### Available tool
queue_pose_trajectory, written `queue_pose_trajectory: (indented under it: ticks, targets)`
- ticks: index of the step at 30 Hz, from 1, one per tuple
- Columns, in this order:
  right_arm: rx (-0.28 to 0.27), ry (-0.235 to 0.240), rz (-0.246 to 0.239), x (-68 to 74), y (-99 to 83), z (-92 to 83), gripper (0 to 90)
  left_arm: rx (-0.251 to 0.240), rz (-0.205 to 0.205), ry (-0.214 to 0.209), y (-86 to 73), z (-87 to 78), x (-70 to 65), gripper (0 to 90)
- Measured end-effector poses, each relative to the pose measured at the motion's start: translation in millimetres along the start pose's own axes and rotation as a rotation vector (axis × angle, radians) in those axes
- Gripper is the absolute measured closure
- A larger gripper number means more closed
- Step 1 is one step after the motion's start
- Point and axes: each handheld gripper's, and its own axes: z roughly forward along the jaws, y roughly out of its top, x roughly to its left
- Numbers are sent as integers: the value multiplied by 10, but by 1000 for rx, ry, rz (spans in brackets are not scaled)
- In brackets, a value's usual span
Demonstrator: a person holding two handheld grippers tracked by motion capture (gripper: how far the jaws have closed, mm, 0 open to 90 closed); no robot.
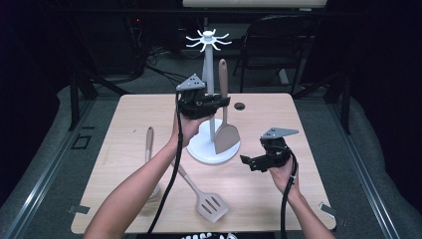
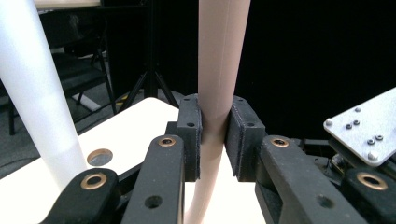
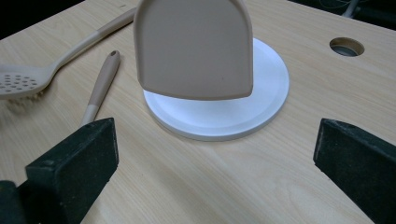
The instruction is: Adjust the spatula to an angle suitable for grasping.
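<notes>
My left tool (image 1: 223, 102) was clamped on the solid spatula (image 1: 225, 124) handle, holding it upright with the blade just above the white stand's base (image 1: 199, 147), at about 3 o'clock from the pole (image 1: 208, 69). My right tool (image 1: 249, 162) sat spread wide and empty at 4 o'clock from the base, and the slotted spatula (image 1: 204, 196) lay on the table (image 1: 268, 114) at 6 o'clock.

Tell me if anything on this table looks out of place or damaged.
Nothing looks damaged or spilled. The left gripper holds a solid turner upright over the white rack base; a slotted turner and a perforated spoon lie loose on the table, not hung.
</notes>
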Motion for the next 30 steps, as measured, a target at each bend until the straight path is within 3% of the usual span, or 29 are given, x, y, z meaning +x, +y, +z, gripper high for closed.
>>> queue_pose_trajectory:
  ticks: [18,30]
  targets:
    - [4,3,-7,-2,0,8,0,-33,15,-3,220,-78,-7,770]
    - [9,5,-6,-3,-1,11,0,-37,-13,2,229,-72,62,769]
